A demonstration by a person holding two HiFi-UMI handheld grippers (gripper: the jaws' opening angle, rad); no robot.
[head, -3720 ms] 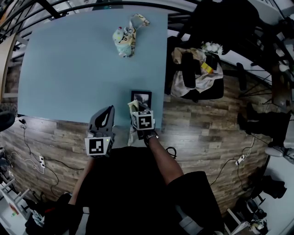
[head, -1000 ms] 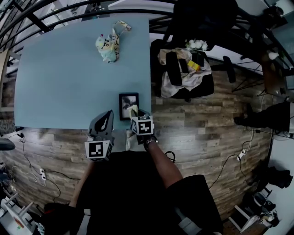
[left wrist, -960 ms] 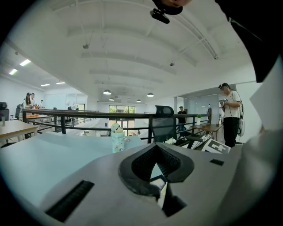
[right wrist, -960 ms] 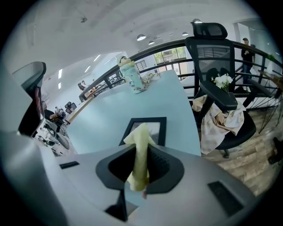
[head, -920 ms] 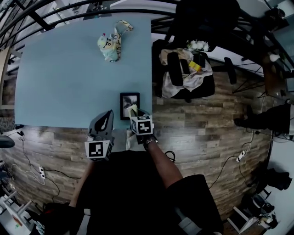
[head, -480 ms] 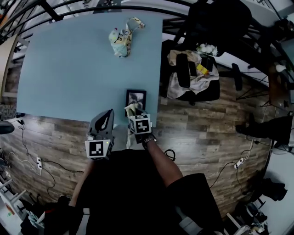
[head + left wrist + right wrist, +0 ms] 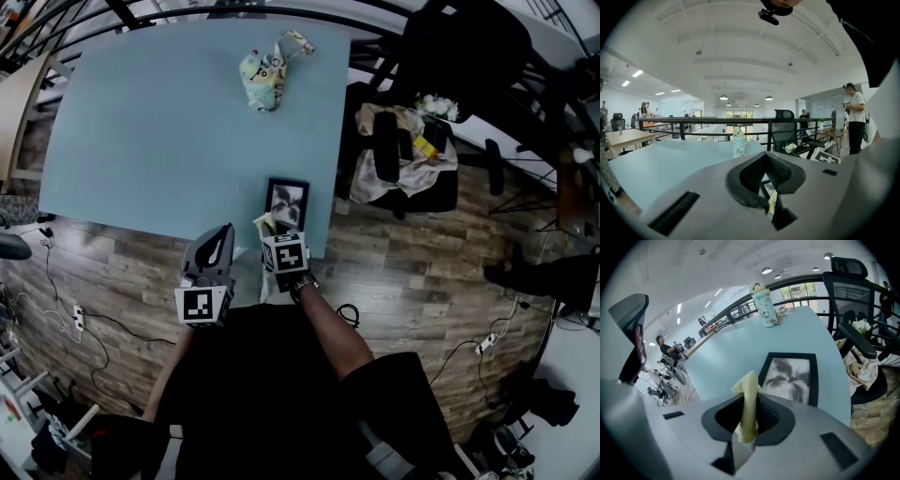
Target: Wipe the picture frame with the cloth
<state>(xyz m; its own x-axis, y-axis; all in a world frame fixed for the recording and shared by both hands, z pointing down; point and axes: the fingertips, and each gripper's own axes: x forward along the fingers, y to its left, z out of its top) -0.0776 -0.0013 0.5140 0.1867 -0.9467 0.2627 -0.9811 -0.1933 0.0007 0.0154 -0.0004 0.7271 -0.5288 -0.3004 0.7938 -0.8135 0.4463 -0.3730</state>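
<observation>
Right gripper (image 7: pixel 749 422) clamps a yellow cloth (image 7: pixel 749 401) just short of the black picture frame (image 7: pixel 790 376), which lies flat straight ahead of the jaws by the blue table's (image 7: pixel 169 122) near right corner; left gripper (image 7: pixel 766 187), jaws together and empty, sits alongside at the table's near edge.

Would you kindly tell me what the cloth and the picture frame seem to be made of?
The cloth looks like soft pale-yellow fabric, matte, folding limply. The picture frame has a black border, smooth and matte: painted wood or plastic, I cannot tell which.
</observation>
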